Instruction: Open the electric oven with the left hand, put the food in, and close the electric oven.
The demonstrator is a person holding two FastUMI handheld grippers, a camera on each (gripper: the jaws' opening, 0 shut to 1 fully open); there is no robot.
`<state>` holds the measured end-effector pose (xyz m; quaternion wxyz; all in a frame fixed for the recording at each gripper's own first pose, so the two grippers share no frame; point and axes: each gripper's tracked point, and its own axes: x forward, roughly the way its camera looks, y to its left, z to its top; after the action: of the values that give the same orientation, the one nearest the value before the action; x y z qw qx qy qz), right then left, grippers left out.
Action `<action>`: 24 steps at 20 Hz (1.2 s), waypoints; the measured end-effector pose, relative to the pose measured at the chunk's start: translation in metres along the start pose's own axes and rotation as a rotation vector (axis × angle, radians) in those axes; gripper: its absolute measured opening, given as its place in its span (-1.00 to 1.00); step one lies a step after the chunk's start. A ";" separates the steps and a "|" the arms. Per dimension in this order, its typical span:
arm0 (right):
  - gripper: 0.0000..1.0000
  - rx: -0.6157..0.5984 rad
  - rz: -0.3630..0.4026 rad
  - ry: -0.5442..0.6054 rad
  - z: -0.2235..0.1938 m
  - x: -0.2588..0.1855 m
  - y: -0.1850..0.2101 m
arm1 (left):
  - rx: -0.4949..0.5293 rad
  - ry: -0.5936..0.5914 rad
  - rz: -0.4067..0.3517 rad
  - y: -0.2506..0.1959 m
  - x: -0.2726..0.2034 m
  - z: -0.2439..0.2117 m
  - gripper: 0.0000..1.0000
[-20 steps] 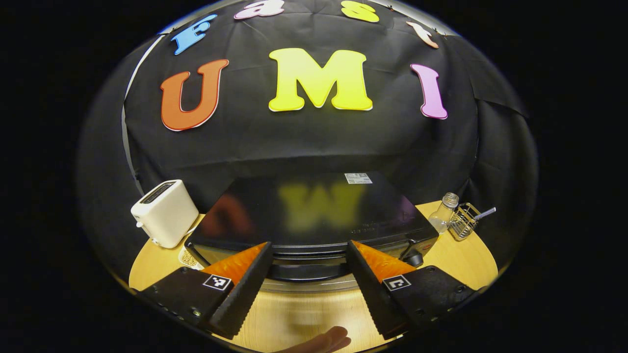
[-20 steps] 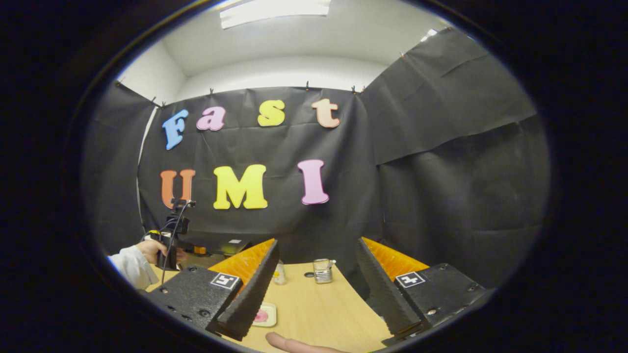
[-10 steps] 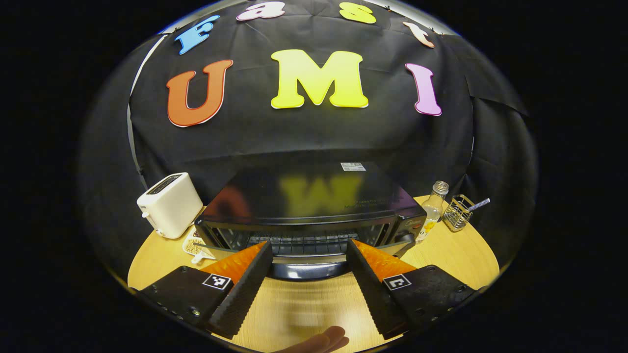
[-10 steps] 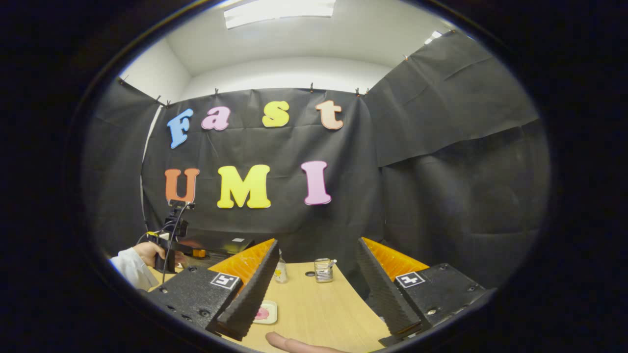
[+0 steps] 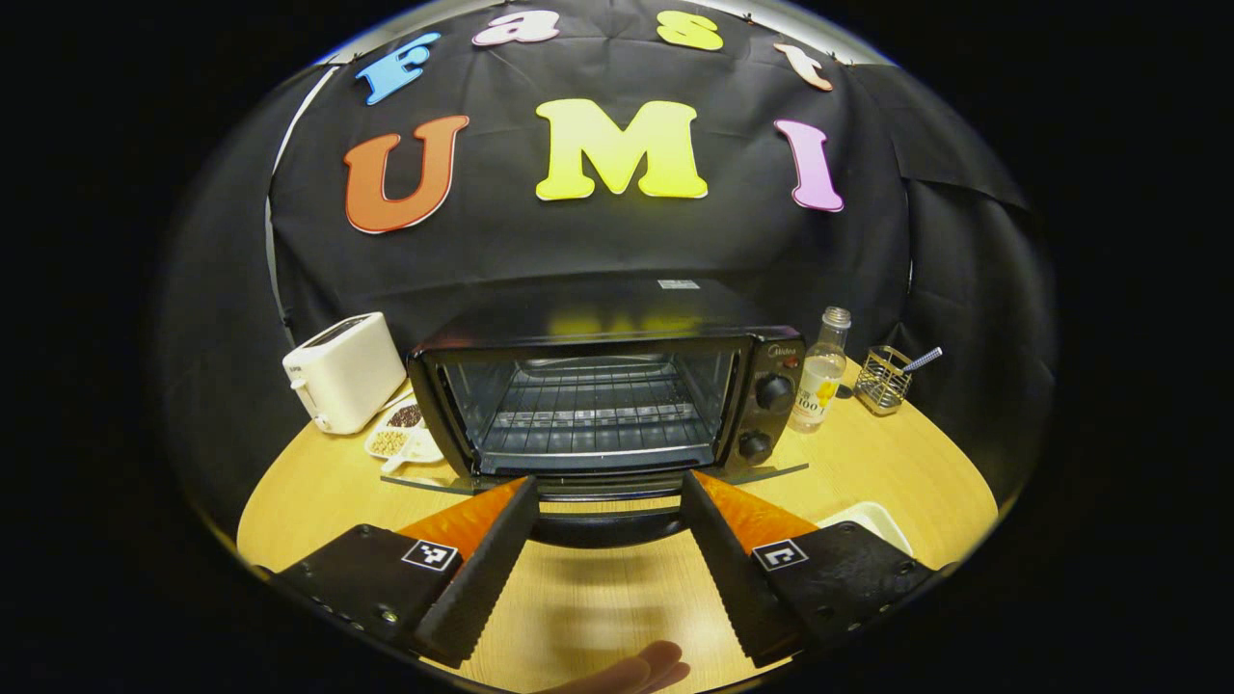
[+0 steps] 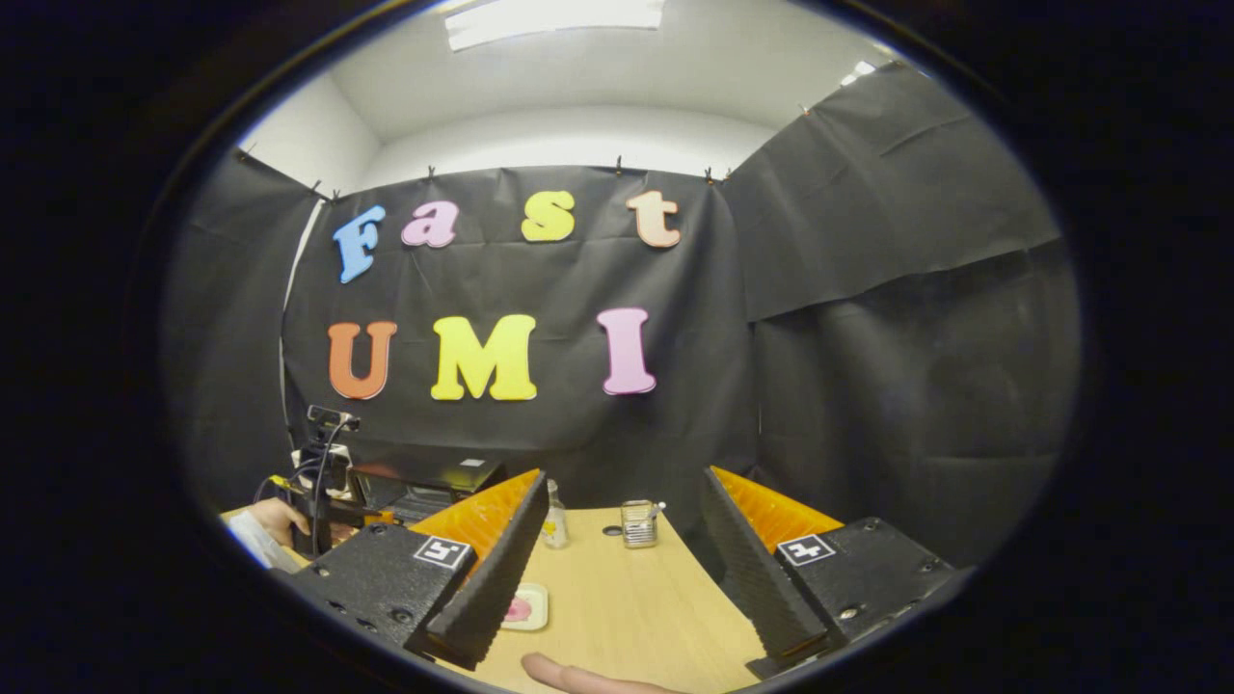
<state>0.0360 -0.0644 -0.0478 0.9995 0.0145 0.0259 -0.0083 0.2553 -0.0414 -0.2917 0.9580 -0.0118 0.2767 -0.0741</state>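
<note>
A: Where's the oven from where you sit?

B: In my left gripper view the black electric oven [image 5: 617, 386] fills the centre of the frame, standing on the round wooden bench [image 5: 868, 472]. Its glass door [image 5: 598, 482] is swung down flat toward me, and the dark curved door handle [image 5: 603, 525] lies crosswise between the fingers of my left gripper [image 5: 607, 511]. The wire rack [image 5: 593, 414] inside is bare.

A: Are you gripping that handle?

B: No. The fingers stand apart on either side of it, and I can't tell if either one touches it. I'd judge the opening step done.

A: And the food?

B: In my right gripper view a small pale square plate with something pink on it [image 6: 525, 609] sits on the bench at lower centre, just beside the left finger of my right gripper [image 6: 617, 569]. That gripper is spread wide too, holding nothing, and it's much the nearer one to the plate. From there the oven [image 6: 429, 482] lies off to the lower left, so I'd expect the plate to travel leftward and in over the lowered door.

A: Anything crowding the oven?

B: A white toaster [image 5: 342, 371] and a white sectioned dish of grains [image 5: 400, 441] at middle left, a clear glass bottle [image 5: 819, 371] and a small wire basket [image 5: 882, 379] at middle right.
</note>
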 end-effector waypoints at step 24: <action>0.93 -0.088 0.047 0.215 -0.068 0.049 0.027 | 0.024 0.054 -0.011 -0.003 -0.020 -0.091 0.94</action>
<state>0.0815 -0.0359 -0.1170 0.9905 -0.0280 0.1332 0.0179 0.1893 -0.0401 -0.3582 0.9499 -0.0001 0.3013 -0.0830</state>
